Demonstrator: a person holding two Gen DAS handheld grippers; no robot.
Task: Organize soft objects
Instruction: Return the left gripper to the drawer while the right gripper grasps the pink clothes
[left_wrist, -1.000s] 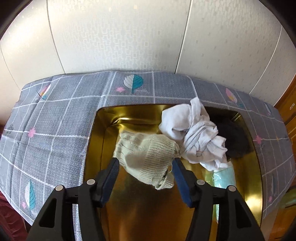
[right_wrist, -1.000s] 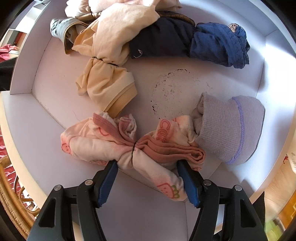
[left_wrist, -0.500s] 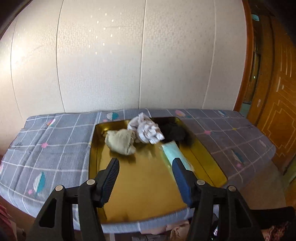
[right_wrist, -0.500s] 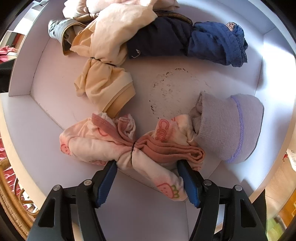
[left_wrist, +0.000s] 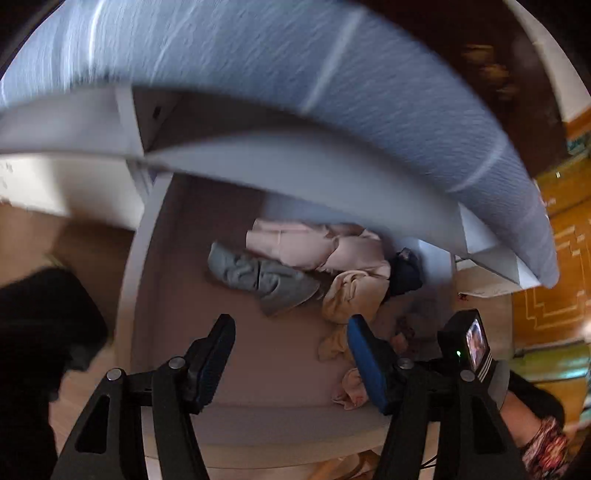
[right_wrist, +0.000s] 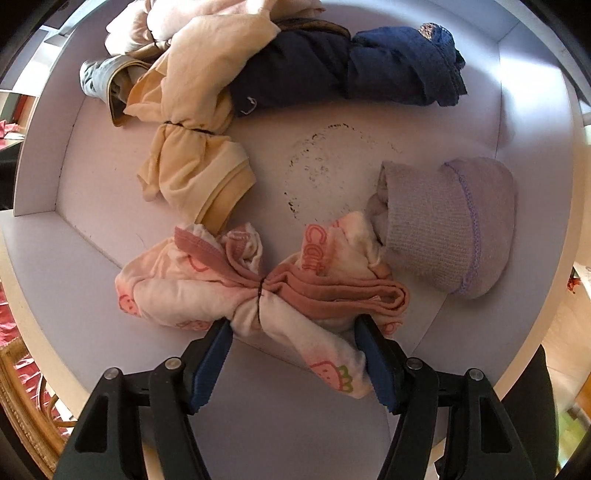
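While the right gripper (right_wrist: 293, 354) sits w/ its jaws around the tied pink printed bundle (right_wrist: 258, 291), pads at either side of the cloth though I can't tell if they're pressing, the left gripper (left_wrist: 290, 354) hangs over the white drawer (left_wrist: 136, 258) w/ nothing between its jaws, which have just been opening wider. Inside the drawer lie a cream bundle (right_wrist: 192, 166), navy bundle (right_wrist: 343, 74), lilac knit roll (right_wrist: 447, 225) & grey piece (left_wrist: 258, 275). Looks like sorting is barely underway on this side: approx. five or six items left to take out, pink bundle likely next.
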